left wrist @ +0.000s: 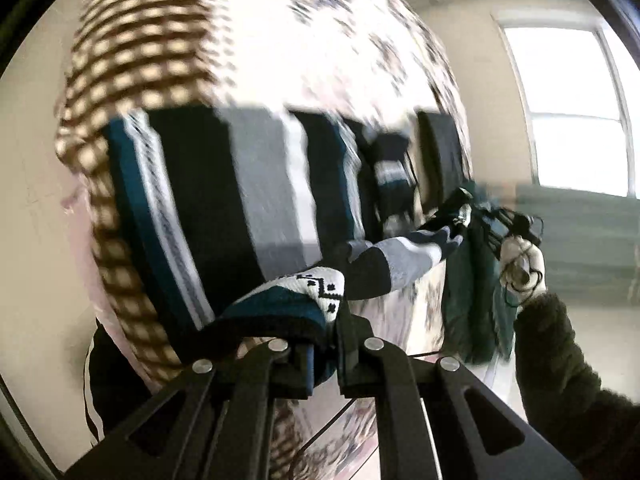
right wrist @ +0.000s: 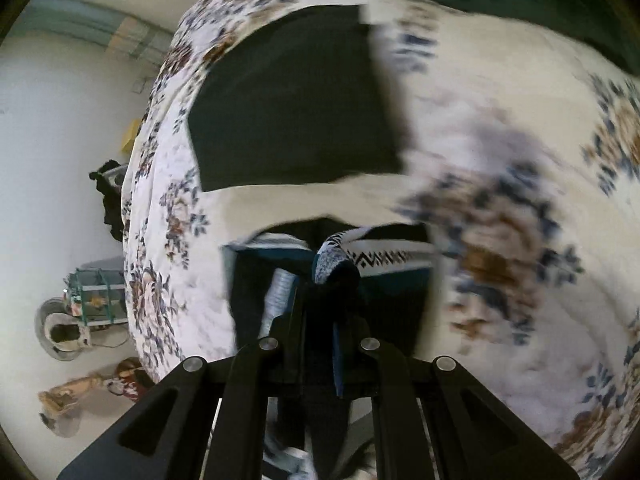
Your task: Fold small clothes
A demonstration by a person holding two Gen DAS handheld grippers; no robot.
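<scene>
Striped garment [left wrist: 248, 184] — pinched btwn both hand-held grippers [left wrist: 322, 354]

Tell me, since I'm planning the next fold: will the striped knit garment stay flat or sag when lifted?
Probably sags: the striped knit garment hangs slack between the left tongs and right tongs, bunching at both. Likely light; pinched edges alone carry it.

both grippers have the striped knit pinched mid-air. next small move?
Probably lower both together, keeping the edge taut, so the striped knit lies flat on the floral bedspread. The left gripper and right gripper each pinch a corner, the cloth hangs stretched between them above the bed, and the dark folded garment already lies farther off.
</scene>
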